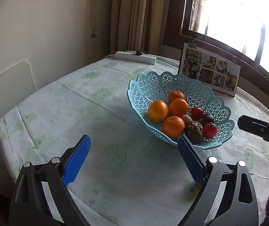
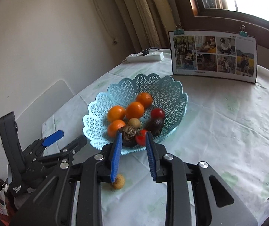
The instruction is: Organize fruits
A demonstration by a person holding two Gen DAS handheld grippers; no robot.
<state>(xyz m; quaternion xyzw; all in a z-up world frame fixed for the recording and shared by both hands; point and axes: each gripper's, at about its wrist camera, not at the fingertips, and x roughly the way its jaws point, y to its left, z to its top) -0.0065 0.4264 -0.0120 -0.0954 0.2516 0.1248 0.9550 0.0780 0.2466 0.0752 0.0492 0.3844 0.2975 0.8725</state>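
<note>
Blue lattice basket (image 2: pixel 164 88) holds four oranges (image 2: pixel 134 110), two red fruits (image 2: pixel 157 113), two dark spiky fruits (image 2: pixel 128 134), one small tan fruit (kiwi-like). Another tan fruit (image 2: pixel 118 182) lies on tablecloth (image 2: pixel 219 131) just before basket, beside right gripper (image 2: pixel 133 155), parted, empty. Left gripper (image 1: pixel 132 160) wide apart, empty, beside basket.

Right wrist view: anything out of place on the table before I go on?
Yes. One small tan fruit lies loose on the tablecloth, just in front of the blue basket and partly hidden behind the right gripper, while every other fruit sits in the basket.
</note>
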